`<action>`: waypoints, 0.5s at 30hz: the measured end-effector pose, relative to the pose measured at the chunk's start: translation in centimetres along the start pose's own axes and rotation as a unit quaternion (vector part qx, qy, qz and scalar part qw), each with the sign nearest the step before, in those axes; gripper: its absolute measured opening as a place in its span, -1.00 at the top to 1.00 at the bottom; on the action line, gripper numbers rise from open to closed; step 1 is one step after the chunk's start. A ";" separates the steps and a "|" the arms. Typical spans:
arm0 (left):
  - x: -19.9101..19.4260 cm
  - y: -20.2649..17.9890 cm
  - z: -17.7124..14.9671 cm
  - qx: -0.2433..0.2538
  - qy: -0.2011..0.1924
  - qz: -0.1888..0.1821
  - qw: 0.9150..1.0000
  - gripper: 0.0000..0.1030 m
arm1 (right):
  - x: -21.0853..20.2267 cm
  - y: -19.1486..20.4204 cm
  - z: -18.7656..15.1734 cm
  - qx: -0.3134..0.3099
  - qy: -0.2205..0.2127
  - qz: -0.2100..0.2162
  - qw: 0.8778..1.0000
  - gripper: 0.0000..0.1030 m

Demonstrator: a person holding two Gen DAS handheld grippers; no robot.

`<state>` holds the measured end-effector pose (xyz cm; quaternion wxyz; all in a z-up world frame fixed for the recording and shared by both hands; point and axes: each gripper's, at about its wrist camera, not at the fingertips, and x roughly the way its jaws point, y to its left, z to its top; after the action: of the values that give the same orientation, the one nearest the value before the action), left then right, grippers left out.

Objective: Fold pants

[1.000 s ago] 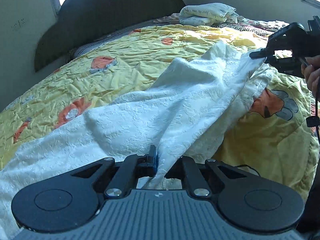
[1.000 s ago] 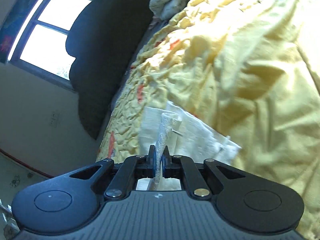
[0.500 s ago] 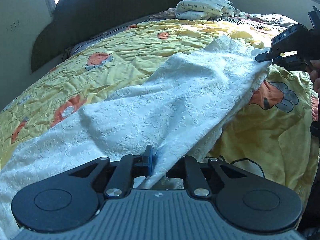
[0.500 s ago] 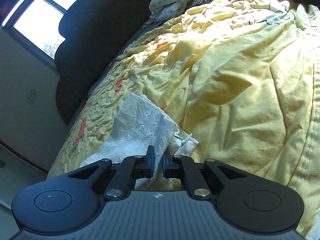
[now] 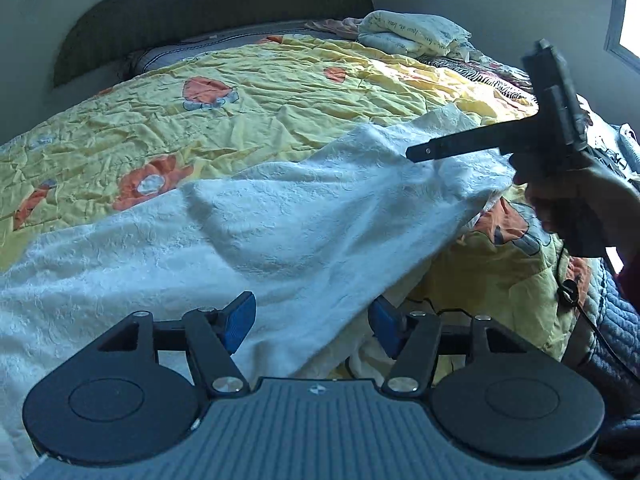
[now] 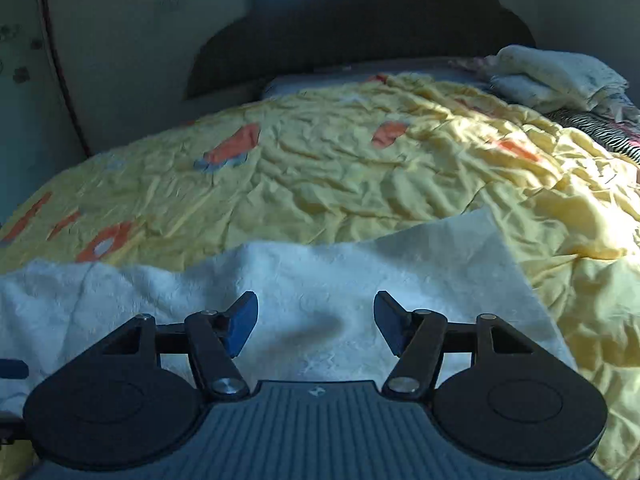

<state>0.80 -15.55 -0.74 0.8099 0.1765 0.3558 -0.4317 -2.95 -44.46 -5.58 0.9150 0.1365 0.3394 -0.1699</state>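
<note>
The left gripper [image 5: 310, 324] has its jaws spread wide, blue pads [image 5: 239, 322] apart, pointing toward 12 o'clock. The right gripper [image 6: 316, 322] is likewise spread wide. In the left wrist view it sits at 2 o'clock, gripped by the right hand [image 5: 576, 208].

Left hand-held gripper [image 5: 312, 322]: black linkage arms, silver screw heads, blue finger pads [image 5: 239, 322], two round black discs flanking a ribbed grey housing with a small emblem. Right hand-held gripper [image 6: 316, 322]: identical build. Person's right hand [image 5: 576, 204]: bare skin, reddish sleeve edge, thin black cable trailing below.
</note>
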 end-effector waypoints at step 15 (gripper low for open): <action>-4.9 14.0 -5.2 -0.200 0.022 0.155 0.967 -0.36 | -0.1 11.5 -0.4 -0.061 -0.042 -0.023 0.997 -0.52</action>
<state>8.33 -1.70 -0.99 0.8774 0.0737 0.4211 -0.2175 1.38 -33.83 -4.23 0.9311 0.0655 0.3133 -0.1752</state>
